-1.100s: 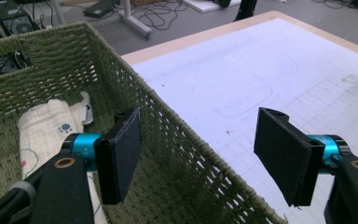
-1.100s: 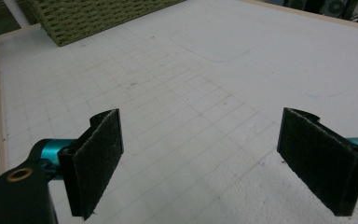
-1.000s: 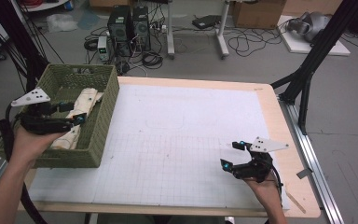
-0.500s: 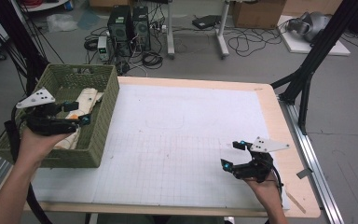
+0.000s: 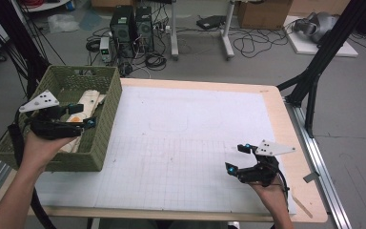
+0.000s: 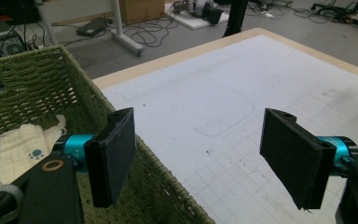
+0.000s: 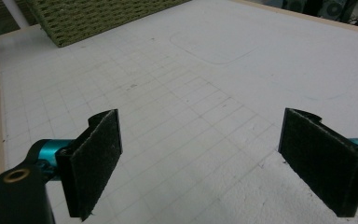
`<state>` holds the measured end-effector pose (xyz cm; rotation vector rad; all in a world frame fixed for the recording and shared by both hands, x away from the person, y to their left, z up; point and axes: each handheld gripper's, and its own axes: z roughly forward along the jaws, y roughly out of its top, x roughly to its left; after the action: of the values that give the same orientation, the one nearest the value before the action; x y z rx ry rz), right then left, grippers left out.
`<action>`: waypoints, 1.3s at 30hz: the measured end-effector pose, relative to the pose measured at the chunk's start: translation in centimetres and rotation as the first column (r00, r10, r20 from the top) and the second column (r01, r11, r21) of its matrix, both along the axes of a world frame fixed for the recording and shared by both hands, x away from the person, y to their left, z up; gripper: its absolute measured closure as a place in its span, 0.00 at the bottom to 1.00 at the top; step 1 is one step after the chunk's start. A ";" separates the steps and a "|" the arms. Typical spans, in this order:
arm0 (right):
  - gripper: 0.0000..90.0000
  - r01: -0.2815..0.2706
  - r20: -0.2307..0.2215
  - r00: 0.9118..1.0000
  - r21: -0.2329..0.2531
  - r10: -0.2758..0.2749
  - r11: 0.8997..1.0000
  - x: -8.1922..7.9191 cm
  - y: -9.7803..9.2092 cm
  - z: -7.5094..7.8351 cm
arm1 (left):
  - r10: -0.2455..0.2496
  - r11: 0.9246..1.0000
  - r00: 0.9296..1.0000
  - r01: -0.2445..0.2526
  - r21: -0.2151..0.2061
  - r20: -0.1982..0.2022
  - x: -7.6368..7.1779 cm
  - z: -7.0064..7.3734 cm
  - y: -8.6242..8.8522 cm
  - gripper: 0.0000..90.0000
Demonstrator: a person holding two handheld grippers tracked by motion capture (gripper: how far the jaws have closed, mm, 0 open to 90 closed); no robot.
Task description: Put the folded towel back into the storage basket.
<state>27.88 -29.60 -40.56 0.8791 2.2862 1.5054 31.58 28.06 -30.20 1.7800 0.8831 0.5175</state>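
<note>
While the left gripper (image 5: 83, 125) hovers wide-jawed over the basket (image 5: 106, 119) rim, the right gripper (image 5: 236, 159) gapes, holding nothing.

Left hand-held gripper (image 5: 89, 123) drawn back toward basket's (image 5: 106, 123) near-left side; jaws now wide, empty.

Floor behind table: two black computer towers (image 5: 132, 22) standing side by side; loose cables (image 5: 248, 44) strewn beside them
Far right floor: white board (image 5: 320, 44) carrying a grey device (image 5: 318, 25)
Back: cardboard box (image 5: 263, 13); desk legs (image 5: 227, 29)
Right side: black stand (image 5: 314, 76)
</note>
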 end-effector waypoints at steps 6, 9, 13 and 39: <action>0.14 0.003 0.002 1.000 0.001 -0.003 1.000 -0.1 0.0 0.0 | -0.005 1.000 1.000 0.005 0.000 0.002 -0.1 0.1 -0.3 0.30; 0.14 0.002 -0.002 1.000 0.001 -0.002 1.000 -0.2 0.1 0.0 | -0.004 1.000 1.000 0.004 -0.003 0.003 -0.1 0.1 -0.5 0.30; 0.14 0.003 0.009 1.000 0.001 -0.003 1.000 -0.1 0.0 0.0 | -0.009 1.000 1.000 0.009 -0.001 0.006 -0.2 0.1 -0.8 0.29; 0.14 0.008 0.011 1.000 0.004 -0.008 1.000 -0.2 -0.1 0.2 | -0.067 0.998 0.997 0.068 -0.005 0.047 -1.0 -0.1 -4.8 0.28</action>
<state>27.67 -29.69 -40.40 0.8776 2.2706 1.5082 30.59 23.22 -30.28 1.7782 0.7887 0.5102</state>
